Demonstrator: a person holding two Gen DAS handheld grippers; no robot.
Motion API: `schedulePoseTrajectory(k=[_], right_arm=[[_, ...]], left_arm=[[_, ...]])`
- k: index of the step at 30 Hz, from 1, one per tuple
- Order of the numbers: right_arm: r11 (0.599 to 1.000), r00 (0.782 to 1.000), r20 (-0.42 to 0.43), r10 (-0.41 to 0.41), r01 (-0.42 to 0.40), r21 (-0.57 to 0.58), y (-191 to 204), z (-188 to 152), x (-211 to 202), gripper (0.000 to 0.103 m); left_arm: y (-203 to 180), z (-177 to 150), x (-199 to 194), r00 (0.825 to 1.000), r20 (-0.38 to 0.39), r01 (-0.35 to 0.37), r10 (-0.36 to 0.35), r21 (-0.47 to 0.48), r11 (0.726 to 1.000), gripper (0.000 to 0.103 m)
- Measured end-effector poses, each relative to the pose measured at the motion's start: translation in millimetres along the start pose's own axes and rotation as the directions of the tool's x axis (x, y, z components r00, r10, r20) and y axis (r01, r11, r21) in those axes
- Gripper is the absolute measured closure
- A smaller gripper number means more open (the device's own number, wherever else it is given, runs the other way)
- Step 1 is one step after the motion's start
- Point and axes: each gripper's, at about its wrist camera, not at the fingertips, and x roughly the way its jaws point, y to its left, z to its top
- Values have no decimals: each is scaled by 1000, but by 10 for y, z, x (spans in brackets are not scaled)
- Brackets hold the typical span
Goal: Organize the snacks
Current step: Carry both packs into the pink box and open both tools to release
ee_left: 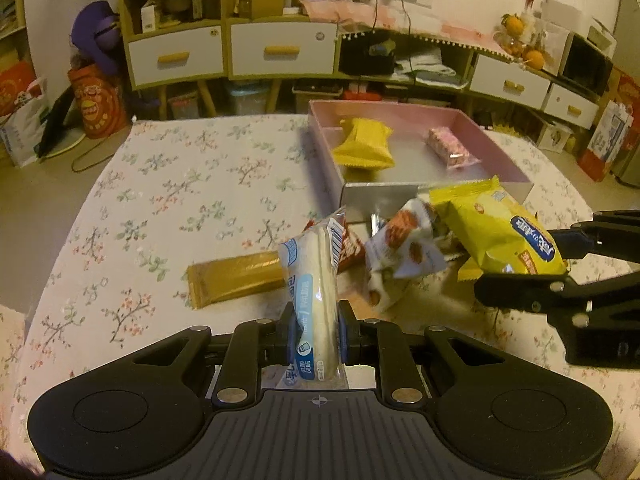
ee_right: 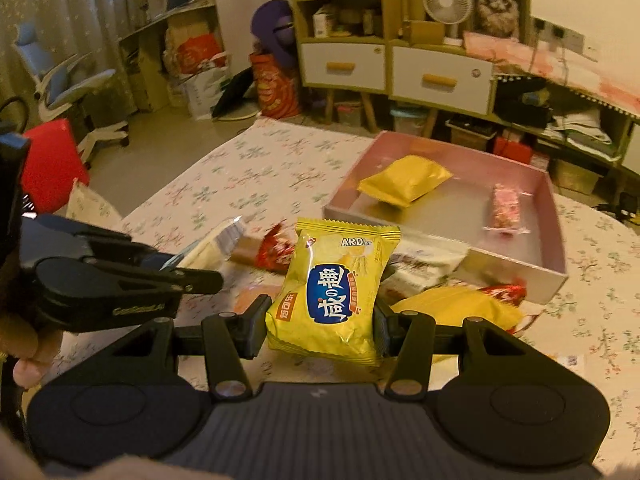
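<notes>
Left hand-held gripper (ee_left: 316,332): jaws clamped on a long white snack in a clear-and-blue wrapper (ee_left: 314,280), held upright, lifted clear of the floral-cloth worktop (ee_left: 160,184).

Right hand-held gripper (ee_right: 320,324): jaws clamped on both sides of a yellow foil biscuit pack with a blue oval logo (ee_right: 336,292), also off the worktop.

The two held snacks sit in front of a shallow pink rectangular box (ee_left: 496,148). Inside the box: a yellow foil pack (ee_left: 364,144) towards the left, a small pink-and-clear wrapped bar (ee_left: 448,148) towards the right, well apart.

On the worktop near the box's front wall: a long gold foil bar (ee_left: 236,276) lying flat, a red-wrapped snack (ee_left: 352,252) partly hidden behind the white one, and a white pack with a brown print (ee_left: 400,256), blurred. Another yellow pack (ee_right: 460,308) lies under the right gripper.
</notes>
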Motion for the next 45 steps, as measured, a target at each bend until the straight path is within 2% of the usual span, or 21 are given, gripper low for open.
schedulePoseTrajectory(k=[9,16,22,35,45], right_arm=[[996,997,31,-66,64,67,-315,127,-7,56],[989,994,48,-102,96,111,-594,235,46,56],[983,994,66,-83,70,171,-940,403,160,55],[973,995,6,-103,99,209,-1311,550,493,55],[968,993,-52,-104,113,226,-1494,414,482,55]], left_arm=[[-168,223,38,999,21,30,-30,-23,999,86],[-398,504,189,996,30,87,-87,-4,996,86],[-558,810,424,991,48,127,-128,17,992,86],[-816,1230,1001,987,13,157,-158,48,986,86],[-902,1363,1414,988,-31,155,-154,39,987,86]])
